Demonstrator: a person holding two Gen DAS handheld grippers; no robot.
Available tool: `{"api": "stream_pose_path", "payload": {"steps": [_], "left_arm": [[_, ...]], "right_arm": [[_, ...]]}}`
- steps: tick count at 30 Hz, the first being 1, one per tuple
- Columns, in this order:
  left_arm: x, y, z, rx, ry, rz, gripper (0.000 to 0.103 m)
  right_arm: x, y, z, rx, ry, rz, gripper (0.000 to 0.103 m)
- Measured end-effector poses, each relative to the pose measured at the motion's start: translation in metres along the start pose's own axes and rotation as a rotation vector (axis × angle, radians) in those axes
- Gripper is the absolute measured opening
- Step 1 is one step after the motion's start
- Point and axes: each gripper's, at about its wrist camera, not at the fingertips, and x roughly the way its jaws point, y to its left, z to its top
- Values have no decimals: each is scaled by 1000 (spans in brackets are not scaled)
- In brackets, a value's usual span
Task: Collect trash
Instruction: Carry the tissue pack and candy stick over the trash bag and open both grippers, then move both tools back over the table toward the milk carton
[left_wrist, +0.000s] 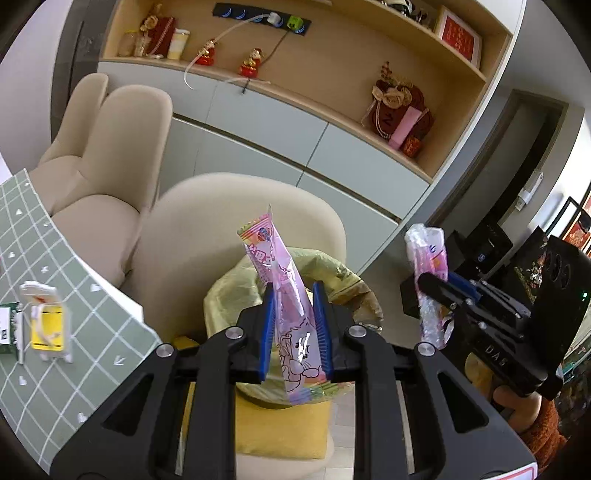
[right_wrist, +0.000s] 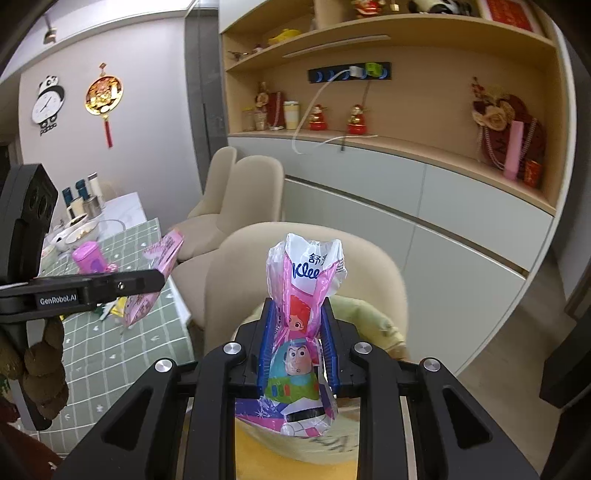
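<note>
My left gripper is shut on a long pink snack wrapper that stands upright between the blue pads. Just beyond and below it is a bin lined with a yellow-green bag. In the right wrist view my right gripper is shut on a crumpled pink tissue-pack wrapper with cartoon figures, and the bin bag shows behind it. Each gripper appears in the other's view: the right gripper with its wrapper at the right, the left gripper with the pink wrapper at the left.
A table with a green checked cloth lies to the left and carries a yellow packet, a pink cup and bowls. Beige chairs stand behind the bin. A cabinet with shelves runs along the wall.
</note>
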Motion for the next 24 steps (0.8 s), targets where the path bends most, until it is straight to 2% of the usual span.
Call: {"api": "stream_pose_path", "payload": {"steps": [4,7,11,19,20,21,22,24], "left_arm": [[23,-10,6,14,33,-21,19],[49,-22,9,42,87,-44,19],[90,-29,10,37,150,-29,19],[133,-39,15,58,197,-25,20],[136,-40,16,57,203,-33,24],[139,-40,16,55,213,-37,35],[140,-40,16,52,215,-30,40],[140,-40,18,44,205,-22,41]], "right_arm": [[3,-34,1,48,-3,-28,23],[5,-53,2,76,-3,-40,23],[5,-67,3,88,-7,-54,23],[13,-88,-3,112,15,-63,23],[15,-89,-3,114,19,-62,23],[18,-90,-4,116,25,-59,23],[21,-92,-3,116,30,-57,23],[25,-92,-3,111,38,-53,23]]}}
